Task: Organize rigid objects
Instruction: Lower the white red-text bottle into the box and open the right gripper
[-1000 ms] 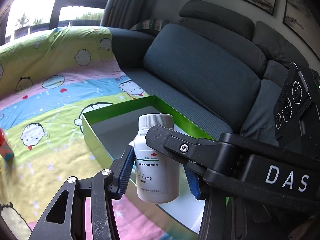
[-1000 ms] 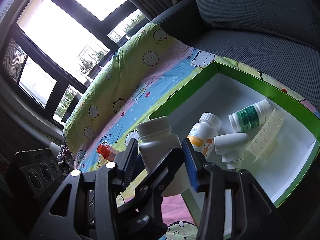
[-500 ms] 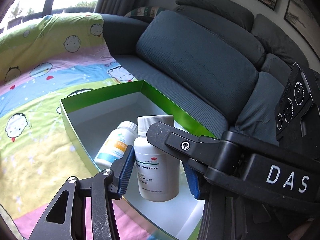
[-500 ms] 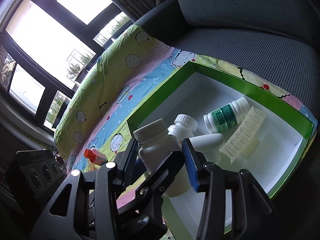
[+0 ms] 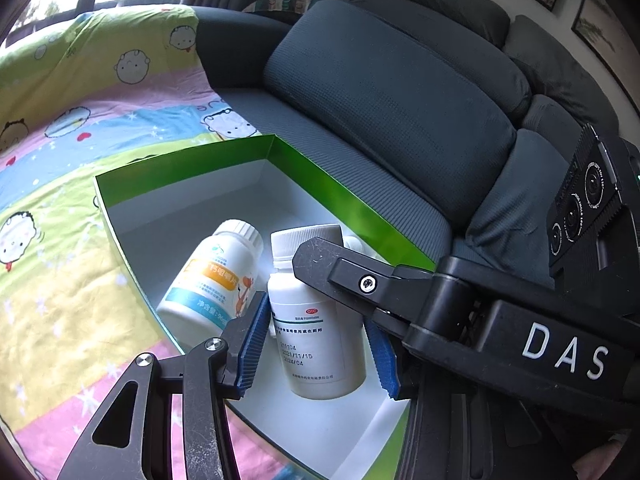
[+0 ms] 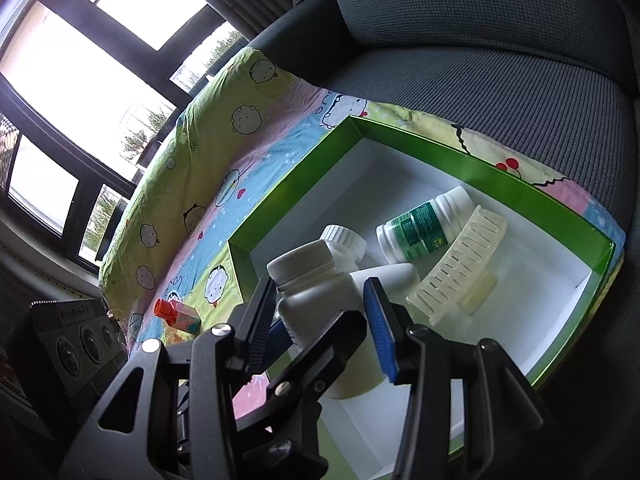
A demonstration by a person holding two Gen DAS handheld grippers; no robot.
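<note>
1. Since a second ago, both views have dropped toward the green box [image 5: 360, 204]: in the left wrist view its white floor now fills the middle, and the orange-labelled bottle [image 5: 212, 280] lying inside — hidden at first — shows plainly.
2. Left of the box, on the cartoon blanket [image 6: 224, 140], an orange-capped item [image 6: 176, 314] lies outside, not yet collected.
3. The left gripper [image 5: 316, 344] has its blue pads clamped on the white pill bottle [image 5: 316, 320], which stands upright, held over the box's near part above its floor.
4. The right gripper [image 6: 320, 316] frames the same white bottle; its left pad looks pressed to the bottle, but whether the right pad touches I cannot tell.
5. Further right inside the box lie a white tube-like piece [image 6: 384, 276], a green-labelled bottle [image 6: 424, 224] and a pale slotted comb-like piece [image 6: 456, 264], near the box's far-right wall.
6. Step in hand, as I judge it: lowering the white bottle into the box. Next move calls for setting it on bare floor beside the orange-labelled bottle — without knocking it — then parting the pads.
</note>
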